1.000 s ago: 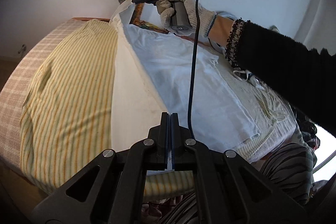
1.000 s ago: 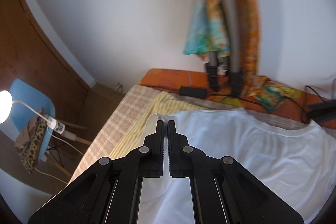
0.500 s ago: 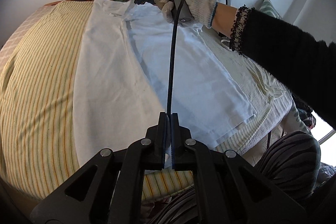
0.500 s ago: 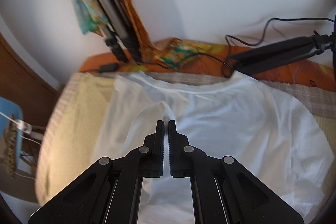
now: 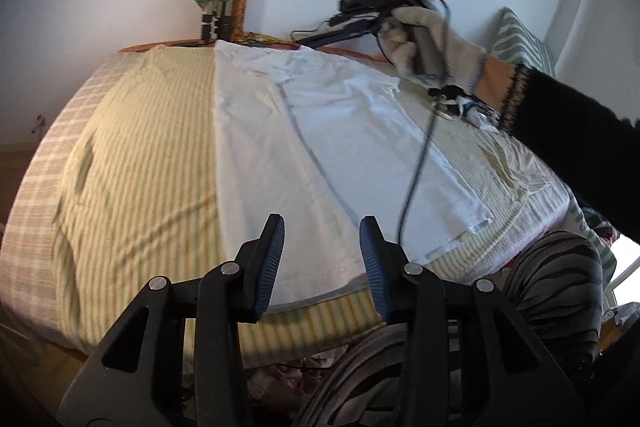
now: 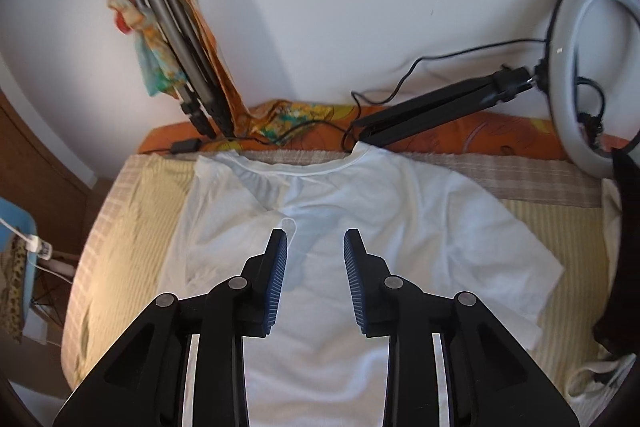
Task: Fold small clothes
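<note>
A bed (image 5: 132, 155) with a yellow-striped cover filled both views, and on it lay the white T-shirt (image 6: 400, 235), spread flat with its collar toward the wall. Its left side had already been folded inward: in the left wrist view a long straight edge ran down the garment, and in the right wrist view the folded sleeve lay over the chest below the collar. The other sleeve (image 6: 516, 259) was not yet folded and stuck out over the striped cover. By my reading, the first lengthwise fold was done, while the opposite side and the crosswise folds remained.

Behind the bed a tripod (image 6: 172, 39) draped in patterned cloth leaned on the wall, and a ring light (image 6: 568, 75) on its folded stand lay beside it.

The left tool (image 5: 322, 243) hung over the shirt's hem, its jaws having just opened, nothing between them. The right tool (image 6: 316, 255), carried by a gloved hand (image 5: 424, 43), hovered above the chest area, its jaws likewise freshly parted and clear of the fabric.
</note>
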A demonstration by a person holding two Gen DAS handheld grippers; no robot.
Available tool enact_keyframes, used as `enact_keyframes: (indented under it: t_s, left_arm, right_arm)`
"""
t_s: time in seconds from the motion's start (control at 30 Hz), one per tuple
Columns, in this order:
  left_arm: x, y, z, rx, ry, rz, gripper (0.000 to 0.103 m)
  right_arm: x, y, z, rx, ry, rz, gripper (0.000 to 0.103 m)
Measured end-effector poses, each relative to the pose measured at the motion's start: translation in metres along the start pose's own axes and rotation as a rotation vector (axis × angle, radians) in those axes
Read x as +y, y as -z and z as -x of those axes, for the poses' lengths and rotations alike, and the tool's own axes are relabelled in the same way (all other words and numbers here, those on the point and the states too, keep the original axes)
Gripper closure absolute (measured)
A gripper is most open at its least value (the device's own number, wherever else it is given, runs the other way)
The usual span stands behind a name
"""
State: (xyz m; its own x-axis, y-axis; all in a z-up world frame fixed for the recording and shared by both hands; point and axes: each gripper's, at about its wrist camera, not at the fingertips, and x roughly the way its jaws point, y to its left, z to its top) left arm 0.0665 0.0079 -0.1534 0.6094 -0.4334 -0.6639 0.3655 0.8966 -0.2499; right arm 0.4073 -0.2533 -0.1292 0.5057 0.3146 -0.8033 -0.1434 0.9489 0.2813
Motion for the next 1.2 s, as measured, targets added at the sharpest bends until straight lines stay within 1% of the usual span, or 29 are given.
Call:
enact_keyframes:
  t_s: [0.1,0.17,0.33,0.4,0.47,0.53,0.57,0.6,0.67,0.73,0.8,0.93,1.03,1.07,1.1,1.2]
  left_arm:
    - [0.021,-0.008,0.011,-0.037,-0.078,0.029,0.064]
    - [0.032,-0.017,0.017,-0.066,-0.123,0.031,0.064]
    - [0.053,-0.047,0.027,-0.128,-0.168,0.029,0.064]
    - [0.058,-0.063,0.028,-0.146,-0.192,0.006,0.064]
    - [0.061,-0.080,0.030,-0.169,-0.228,-0.023,0.064]
    - [0.060,-0.096,0.034,-0.185,-0.228,-0.043,0.064]
    - [0.057,-0.104,0.036,-0.196,-0.222,-0.049,0.064]
    - [0.052,-0.109,0.038,-0.209,-0.212,-0.056,0.064]
    - [0.036,-0.117,0.040,-0.225,-0.182,-0.084,0.064]
    - [0.015,-0.118,0.036,-0.232,-0.154,-0.124,0.064]
    - [-0.007,-0.113,0.026,-0.219,-0.101,-0.157,0.064]
    - [-0.055,-0.094,-0.009,-0.140,0.015,-0.214,0.065]
    - [-0.095,-0.075,-0.037,-0.068,0.087,-0.263,0.065]
    - [-0.108,-0.069,-0.044,-0.046,0.112,-0.275,0.065]
    - [-0.120,-0.063,-0.051,-0.026,0.134,-0.285,0.065]
    - [-0.158,-0.043,-0.068,0.032,0.180,-0.320,0.065]
  right_arm:
    - [-0.007,0.005,0.039,-0.052,0.005,0.025,0.070]
    - [-0.005,0.009,0.063,-0.077,0.006,0.036,0.070]
    - [0.001,0.033,0.119,-0.146,0.034,0.083,0.069]
    - [0.001,0.047,0.139,-0.170,0.050,0.098,0.064]
    - [0.002,0.062,0.156,-0.200,0.082,0.117,0.063]
    - [0.004,0.077,0.171,-0.222,0.116,0.143,0.062]
    - [0.004,0.085,0.177,-0.230,0.129,0.155,0.061]
    - [0.003,0.091,0.182,-0.238,0.143,0.165,0.057]
    - [0.000,0.103,0.191,-0.253,0.173,0.180,0.052]
    - [-0.005,0.114,0.199,-0.267,0.198,0.185,0.052]
    - [-0.015,0.124,0.205,-0.282,0.203,0.173,0.051]
    - [-0.043,0.142,0.217,-0.299,0.208,0.108,0.051]
    - [-0.067,0.150,0.224,-0.277,0.232,0.070,0.049]
    - [-0.075,0.151,0.226,-0.265,0.235,0.058,0.045]
    - [-0.084,0.152,0.229,-0.255,0.239,0.041,0.042]
    - [-0.105,0.155,0.238,-0.251,0.248,0.000,0.042]
